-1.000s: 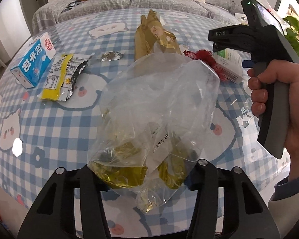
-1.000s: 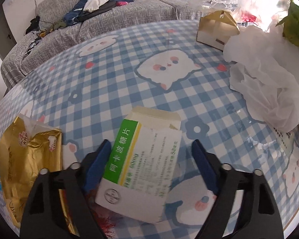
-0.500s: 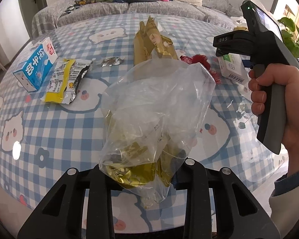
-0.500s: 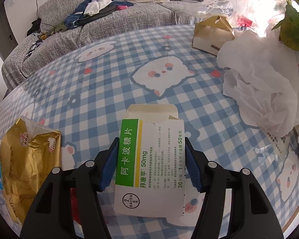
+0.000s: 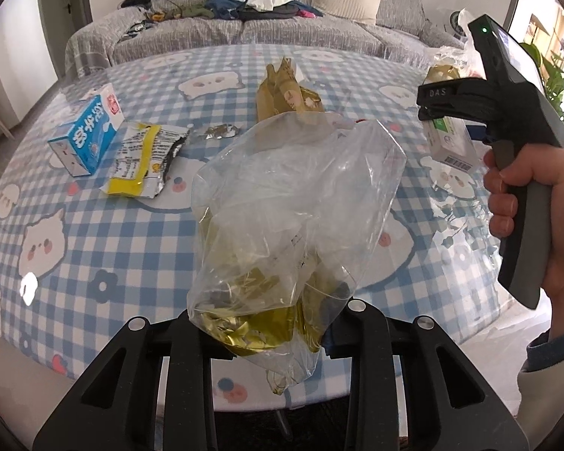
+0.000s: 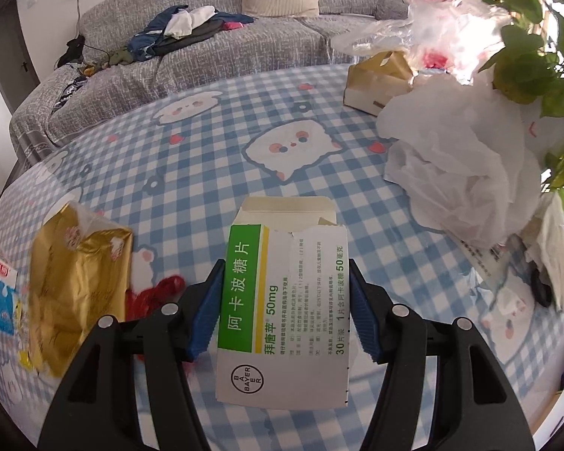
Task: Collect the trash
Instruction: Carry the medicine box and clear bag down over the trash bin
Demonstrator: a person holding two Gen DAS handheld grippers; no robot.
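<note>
My left gripper point(image 5: 270, 323) is shut on the bottom end of a clear plastic bag point(image 5: 293, 206), which holds crumpled gold wrappers and stands up over the checked tablecloth point(image 5: 105, 248). My right gripper point(image 6: 285, 274) is shut on a white and green medicine box point(image 6: 282, 319), its blue pads pressing both long sides; the box hangs above the cloth with its torn flap open. In the left wrist view the box point(image 5: 447, 139) shows at the right, under the right tool held by a hand point(image 5: 522, 195).
On the cloth lie a blue milk carton point(image 5: 86, 131), a yellow snack wrapper point(image 5: 139, 158), a foil scrap point(image 5: 222, 131), a gold bag point(image 6: 75, 274) and a red tuft point(image 6: 154, 293). White plastic bags point(image 6: 458, 165), a paper box point(image 6: 379, 79) and a plant point(image 6: 537, 75) crowd the right. A sofa point(image 5: 244, 26) stands behind.
The right jaws closed on the medicine box and lifted it off the cloth. The left jaws narrowed onto the bag's bottom end, and that gripper rose with it.
</note>
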